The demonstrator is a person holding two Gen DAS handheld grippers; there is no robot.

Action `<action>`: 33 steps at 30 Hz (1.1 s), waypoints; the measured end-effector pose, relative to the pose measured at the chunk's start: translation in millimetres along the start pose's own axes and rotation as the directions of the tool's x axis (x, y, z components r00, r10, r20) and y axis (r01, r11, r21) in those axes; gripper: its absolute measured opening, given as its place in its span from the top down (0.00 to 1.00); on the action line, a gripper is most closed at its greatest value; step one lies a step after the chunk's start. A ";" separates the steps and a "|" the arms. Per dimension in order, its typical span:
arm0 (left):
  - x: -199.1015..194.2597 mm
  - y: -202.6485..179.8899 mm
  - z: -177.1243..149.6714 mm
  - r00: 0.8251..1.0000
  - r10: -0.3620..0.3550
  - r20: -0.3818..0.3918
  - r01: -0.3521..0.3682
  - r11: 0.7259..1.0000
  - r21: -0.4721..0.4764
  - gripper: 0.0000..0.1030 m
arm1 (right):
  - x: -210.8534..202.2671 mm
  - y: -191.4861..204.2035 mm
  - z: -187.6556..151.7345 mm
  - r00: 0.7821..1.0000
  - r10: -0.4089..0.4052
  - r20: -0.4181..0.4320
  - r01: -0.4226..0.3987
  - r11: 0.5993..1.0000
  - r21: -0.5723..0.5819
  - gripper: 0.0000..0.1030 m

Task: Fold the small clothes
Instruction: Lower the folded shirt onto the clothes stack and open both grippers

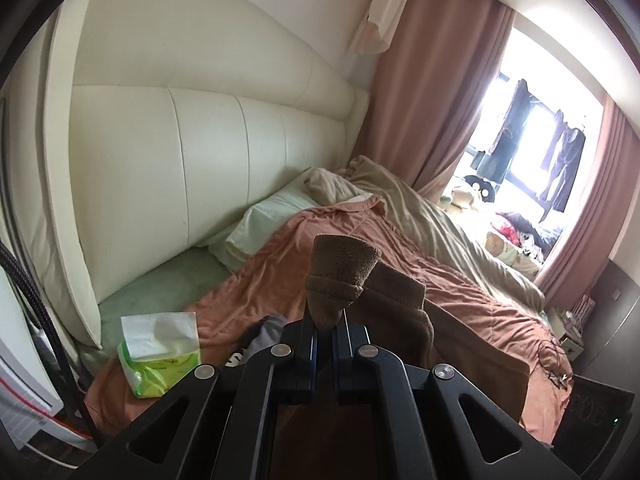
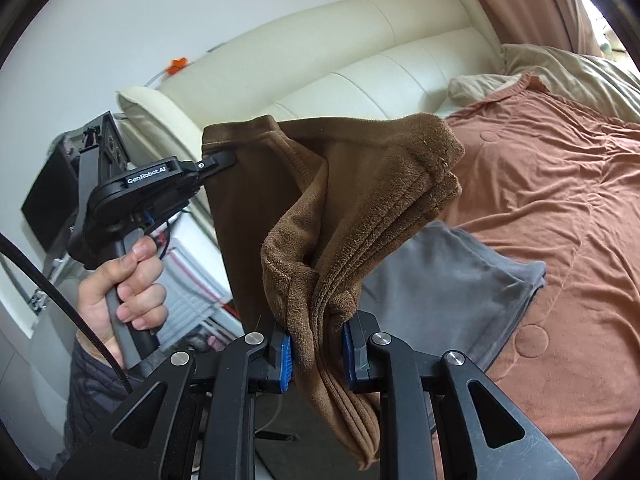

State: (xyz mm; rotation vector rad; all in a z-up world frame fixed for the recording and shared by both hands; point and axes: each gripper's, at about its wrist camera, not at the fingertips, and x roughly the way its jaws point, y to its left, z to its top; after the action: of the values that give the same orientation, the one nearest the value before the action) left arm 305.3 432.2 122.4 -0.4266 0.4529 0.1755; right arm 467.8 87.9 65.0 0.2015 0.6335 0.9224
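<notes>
Brown garment [image 2: 360, 184] pinched aloft between both grippers, above bed [image 2: 560, 200].

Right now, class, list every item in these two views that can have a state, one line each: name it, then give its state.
Left gripper: shut on the garment's edge.
Right gripper: shut on bunched fabric.
Brown fleece garment: held in the air between both grippers, draped and creased.
Grey folded cloth: lying flat on the bed.
Green tissue pack: open, one tissue sticking up.
Pink curtain: drawn aside, window uncovered.
Terracotta bedspread: spread out, wrinkled.
</notes>
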 end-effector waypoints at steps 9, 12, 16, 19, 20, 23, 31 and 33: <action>84.0 21.9 -2.2 0.997 0.018 -0.076 -0.020 0.999 -0.038 0.96 | 45.7 -49.0 19.3 0.999 -0.034 -0.037 0.036 0.997 0.074 0.84; 106.9 19.8 -2.7 0.995 0.005 -0.097 -0.009 0.999 -0.040 0.95 | 57.6 -61.2 22.6 0.997 -0.059 -0.041 0.063 0.993 0.104 0.84; 141.3 15.3 -10.3 0.984 0.044 -0.173 -0.047 0.999 -0.016 0.71 | 82.9 -88.9 21.8 0.966 -0.241 -0.096 0.252 0.960 0.120 0.73; 148.9 19.6 -25.8 0.981 0.075 -0.179 -0.075 0.997 0.006 0.43 | 87.9 -118.6 18.5 0.941 -0.306 -0.142 0.330 0.926 0.187 0.50; 148.9 21.7 -28.5 0.981 0.073 -0.179 -0.072 0.997 0.010 0.42 | 84.2 -126.4 17.1 0.942 -0.306 -0.136 0.329 0.922 0.203 0.48; 148.0 26.3 -40.7 0.973 0.066 -0.219 -0.065 0.998 0.012 0.40 | 74.6 -134.8 14.8 0.943 -0.306 -0.134 0.330 0.914 0.238 0.45; 120.0 20.1 -61.9 0.967 0.062 -0.247 -0.056 0.998 0.034 0.33 | 66.9 -130.1 8.0 0.949 -0.278 -0.146 0.307 0.919 0.247 0.45; 107.1 13.9 -64.8 0.967 0.066 -0.244 -0.057 0.997 0.045 0.27 | 57.1 -123.6 8.2 0.952 -0.273 -0.137 0.299 0.925 0.236 0.45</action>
State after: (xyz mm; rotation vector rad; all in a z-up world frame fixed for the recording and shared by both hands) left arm 371.6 424.0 15.7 -0.3986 0.7127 0.1748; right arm 581.6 59.8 -4.7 0.2841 0.8530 0.5694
